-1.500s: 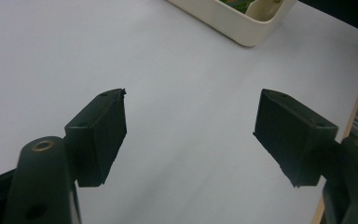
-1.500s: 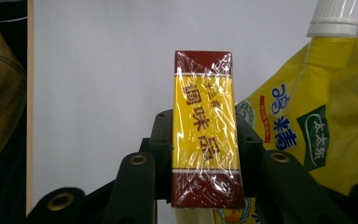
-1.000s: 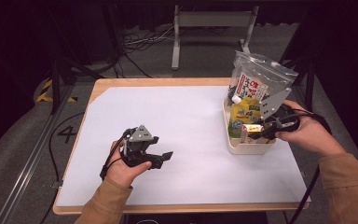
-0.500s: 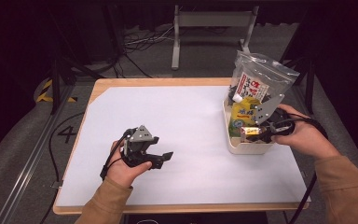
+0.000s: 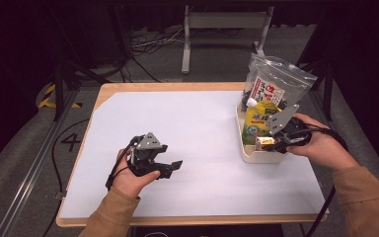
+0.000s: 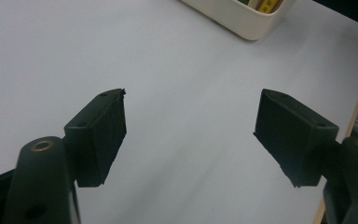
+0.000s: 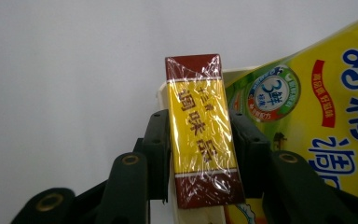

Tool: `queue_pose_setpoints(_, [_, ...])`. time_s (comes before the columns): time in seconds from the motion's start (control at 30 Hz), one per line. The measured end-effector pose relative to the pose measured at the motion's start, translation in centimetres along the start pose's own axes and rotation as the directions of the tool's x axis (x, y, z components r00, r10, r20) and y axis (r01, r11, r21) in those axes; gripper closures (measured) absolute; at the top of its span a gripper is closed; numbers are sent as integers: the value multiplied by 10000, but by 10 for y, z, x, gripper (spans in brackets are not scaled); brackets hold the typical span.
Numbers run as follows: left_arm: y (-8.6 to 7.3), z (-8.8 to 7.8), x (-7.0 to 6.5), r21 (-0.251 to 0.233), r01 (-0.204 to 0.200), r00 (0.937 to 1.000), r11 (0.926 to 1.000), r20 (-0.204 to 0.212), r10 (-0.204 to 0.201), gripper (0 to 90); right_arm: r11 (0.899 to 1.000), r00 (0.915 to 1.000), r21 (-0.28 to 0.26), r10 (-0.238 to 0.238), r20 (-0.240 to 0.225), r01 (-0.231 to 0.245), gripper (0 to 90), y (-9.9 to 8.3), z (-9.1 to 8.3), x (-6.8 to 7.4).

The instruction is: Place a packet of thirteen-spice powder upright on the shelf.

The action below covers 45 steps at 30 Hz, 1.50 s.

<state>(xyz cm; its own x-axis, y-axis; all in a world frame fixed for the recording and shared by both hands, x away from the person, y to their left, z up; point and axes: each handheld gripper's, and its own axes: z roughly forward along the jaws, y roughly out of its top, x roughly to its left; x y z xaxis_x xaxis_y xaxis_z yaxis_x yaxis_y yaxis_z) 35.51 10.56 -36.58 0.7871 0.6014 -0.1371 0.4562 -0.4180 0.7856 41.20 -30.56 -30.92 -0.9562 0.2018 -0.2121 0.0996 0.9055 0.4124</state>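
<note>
The cream bin [image 5: 264, 156] holds two pouches and one box [image 7: 200, 130] between the right gripper's [image 7: 200, 154] just-loosening jaws; the left gripper [image 6: 189, 135] gapes empty.

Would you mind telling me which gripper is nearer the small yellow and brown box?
The right gripper: the small box sits between its jaws at the white bin. The left gripper rests far across the table.

glossy shrink-wrapped box [image 7: 200, 130], shiny plastic pouch [image 7: 317, 112], matt black fingers [image 7: 156, 154], smooth matt white tabletop [image 5: 187, 133].
</note>
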Motion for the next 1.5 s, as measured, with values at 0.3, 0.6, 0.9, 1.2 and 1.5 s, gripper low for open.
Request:
queue_pose_setpoints(0.3, [0, 0, 0, 14, -1, 10000, 10000, -8, 1, 251, 9990, 9987, -417, 198, 478, -178, 569, -4, -7, 0])
queue_pose_setpoints(0.6, [0, -1, 1, 5, 28, 10000, 10000, -24, -28, 249, 9920, 9937, -1153, 624, 926, -516, 444, -7, -16, 2])
queue_pose_setpoints(0.9, [-5, -7, 3, -121, 2, 9999, 9999, -143, -4, 247, 9658, 9817, -2336, 1443, 1247, -1123, 342, -10, -27, 12])
queue_pose_setpoints(1.2, [-18, -24, 4, -335, 138, 9989, 9993, -452, -153, 246, 9221, 9678, -3545, 2139, 1329, -1551, 312, -12, -40, 27])
queue_pose_setpoints(1.5, [-36, -43, 11, -584, 375, 9969, 9976, -664, -413, 245, 8569, 9288, -4486, 3454, 1344, -2538, 310, -26, -49, 44])
